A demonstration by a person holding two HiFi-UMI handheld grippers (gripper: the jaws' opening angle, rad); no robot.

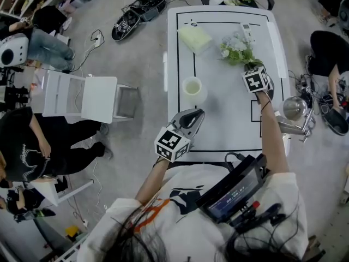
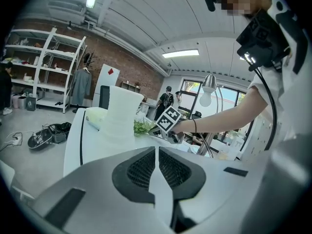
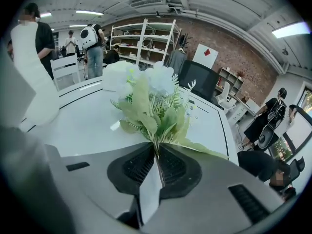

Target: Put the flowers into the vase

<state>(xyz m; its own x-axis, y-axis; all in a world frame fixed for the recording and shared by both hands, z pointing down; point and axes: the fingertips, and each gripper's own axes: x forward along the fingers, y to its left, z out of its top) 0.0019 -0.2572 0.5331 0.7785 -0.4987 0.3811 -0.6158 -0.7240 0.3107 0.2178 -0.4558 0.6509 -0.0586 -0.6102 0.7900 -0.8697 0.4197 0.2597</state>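
Note:
A bunch of artificial flowers (image 1: pixel 235 49) with white blooms and green leaves lies on the white table (image 1: pixel 218 130), toward its far right. My right gripper (image 1: pixel 252 67) is at the near end of the bunch. In the right gripper view its jaws are shut on the stems, and the flowers (image 3: pixel 153 101) fan out ahead of the right gripper (image 3: pixel 157 152). The white vase (image 1: pixel 192 89) stands upright at the table's middle left. My left gripper (image 1: pixel 197 114) hovers just on the near side of it, shut and empty. In the left gripper view the vase (image 2: pixel 120 113) rises beyond the left gripper (image 2: pixel 156 152).
A pale green block (image 1: pixel 194 37) and a white remote-like device (image 1: pixel 247 33) lie at the far end of the table. A metal lamp (image 1: pixel 294 109) stands off the right edge. A white chair (image 1: pixel 90 97) and seated people are on the left, and gear (image 1: pixel 139 14) lies on the floor.

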